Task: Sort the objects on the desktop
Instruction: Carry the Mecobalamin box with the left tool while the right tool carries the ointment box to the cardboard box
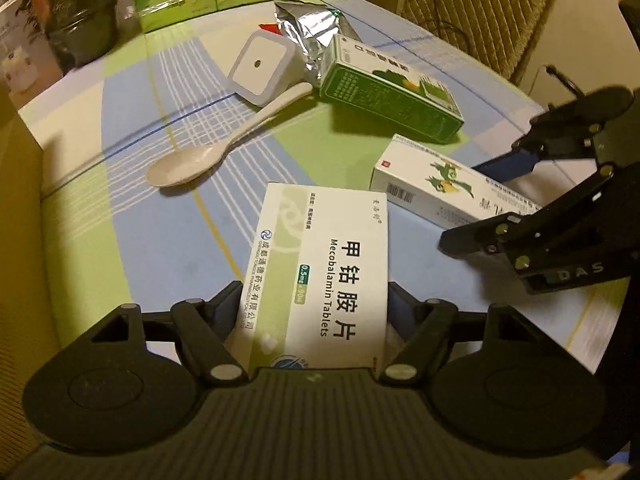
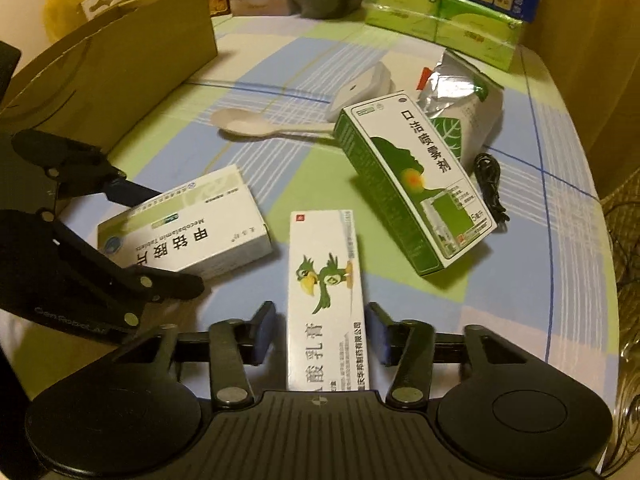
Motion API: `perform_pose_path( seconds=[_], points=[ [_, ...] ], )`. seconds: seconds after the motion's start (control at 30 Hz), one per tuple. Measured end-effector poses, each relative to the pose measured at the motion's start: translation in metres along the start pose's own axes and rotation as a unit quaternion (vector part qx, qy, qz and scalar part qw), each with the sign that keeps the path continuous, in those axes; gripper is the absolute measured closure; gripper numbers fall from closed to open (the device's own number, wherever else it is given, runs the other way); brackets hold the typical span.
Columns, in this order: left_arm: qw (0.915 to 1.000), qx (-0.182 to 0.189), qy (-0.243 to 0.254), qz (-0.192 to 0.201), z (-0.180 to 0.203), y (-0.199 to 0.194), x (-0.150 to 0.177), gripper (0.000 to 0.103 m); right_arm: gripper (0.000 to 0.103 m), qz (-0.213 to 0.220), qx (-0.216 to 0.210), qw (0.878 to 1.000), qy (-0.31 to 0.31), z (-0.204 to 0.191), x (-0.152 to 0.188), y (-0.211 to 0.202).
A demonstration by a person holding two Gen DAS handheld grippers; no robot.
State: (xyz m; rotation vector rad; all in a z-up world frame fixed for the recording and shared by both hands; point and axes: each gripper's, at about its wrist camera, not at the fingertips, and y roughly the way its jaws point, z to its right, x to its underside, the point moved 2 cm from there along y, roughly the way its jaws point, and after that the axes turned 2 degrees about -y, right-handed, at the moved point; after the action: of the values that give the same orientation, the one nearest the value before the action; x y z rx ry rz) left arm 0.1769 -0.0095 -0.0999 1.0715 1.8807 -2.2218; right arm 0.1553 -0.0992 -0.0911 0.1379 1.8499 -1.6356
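A white Mecobalamin tablet box (image 1: 320, 276) lies on the cloth between the fingers of my left gripper (image 1: 316, 312), which touch both its sides; it also shows in the right wrist view (image 2: 188, 228). A long white cream box with green parrots (image 2: 326, 300) lies between the fingers of my right gripper (image 2: 322, 334), with small gaps at both sides; it also shows in the left wrist view (image 1: 448, 184). A green and white spray box (image 2: 412, 184) lies further back.
A white spoon (image 1: 216, 152), a white square night light (image 1: 260, 66) and a silver foil pouch (image 1: 308, 36) lie beyond. A black cable (image 2: 490, 184) lies right of the spray box. A cardboard box (image 2: 112, 68) stands at the left. Green packs (image 2: 440, 20) stand at the back.
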Motion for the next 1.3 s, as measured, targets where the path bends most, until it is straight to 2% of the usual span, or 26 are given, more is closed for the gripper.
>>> perform_pose_path(
  seconds=[0.07,0.23,0.37,0.5,0.9,1.3],
  points=[
    [1.0000,0.000,-0.001,0.008,0.000,0.000,0.001,0.033,0.067,0.004,0.009,1.000,0.002,0.000,0.000,0.000],
    [0.9998,-0.007,0.001,0.020,0.005,-0.001,0.004,0.034,0.068,0.011,0.029,1.000,0.006,-0.004,0.004,-0.003],
    [0.9994,-0.022,-0.002,0.026,0.010,-0.005,0.006,0.035,0.068,0.028,0.036,0.998,0.035,-0.004,0.008,-0.014],
    [0.9987,-0.025,-0.026,0.037,0.013,-0.021,0.005,0.035,0.068,0.053,0.040,0.995,0.071,-0.003,0.008,-0.037],
    [0.9899,-0.059,-0.092,0.091,0.020,-0.105,0.000,0.035,0.068,0.096,0.040,0.989,0.109,-0.039,-0.001,-0.107],
    [0.9782,-0.107,-0.123,0.128,0.002,-0.192,0.033,0.035,0.068,0.140,0.017,0.987,0.073,-0.101,-0.018,-0.151]
  ],
)
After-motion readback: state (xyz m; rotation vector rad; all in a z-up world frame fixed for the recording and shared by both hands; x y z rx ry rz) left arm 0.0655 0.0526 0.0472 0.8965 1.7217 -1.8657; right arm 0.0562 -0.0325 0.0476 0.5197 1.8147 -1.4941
